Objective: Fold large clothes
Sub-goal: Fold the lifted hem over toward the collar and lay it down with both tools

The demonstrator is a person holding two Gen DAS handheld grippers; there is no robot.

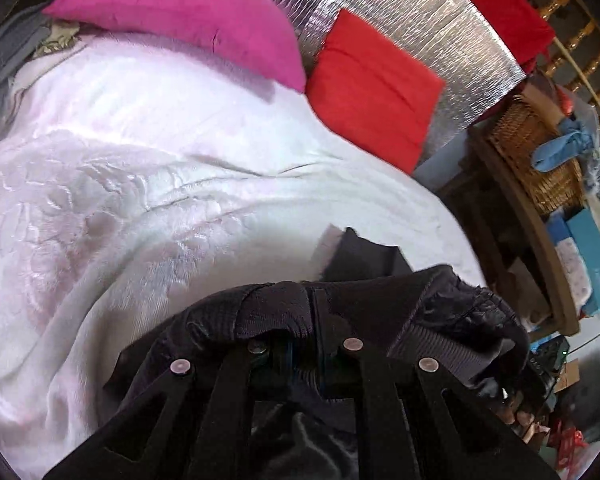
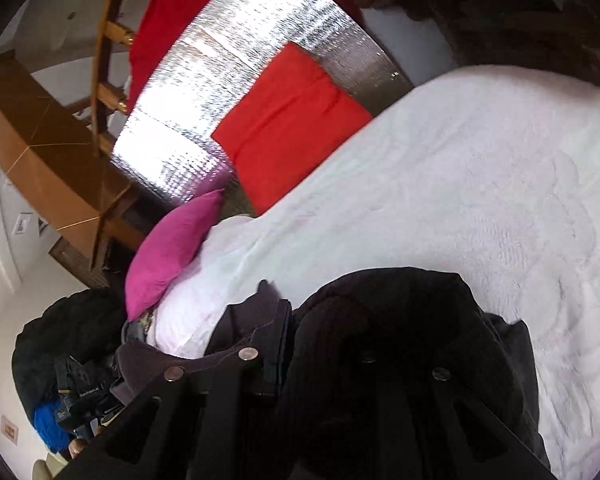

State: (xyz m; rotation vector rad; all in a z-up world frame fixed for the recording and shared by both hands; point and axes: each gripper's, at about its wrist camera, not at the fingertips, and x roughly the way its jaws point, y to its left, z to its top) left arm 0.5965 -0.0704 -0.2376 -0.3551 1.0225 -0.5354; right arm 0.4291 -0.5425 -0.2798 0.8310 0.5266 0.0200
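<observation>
Left hand-held gripper (image 1: 300, 320) pinches bunched dark garment (image 1: 440, 312); right hand-held gripper (image 2: 296, 344) is clamped on another fold of it. Garment hangs between both over the near part of the bed (image 1: 160, 160). Best to keep both pinches firm, spread apart, and lay it flat. Long axis unclear while bunched. Pink pillow (image 1: 188, 16) and red cushion (image 1: 372, 88) lie beyond.
</observation>
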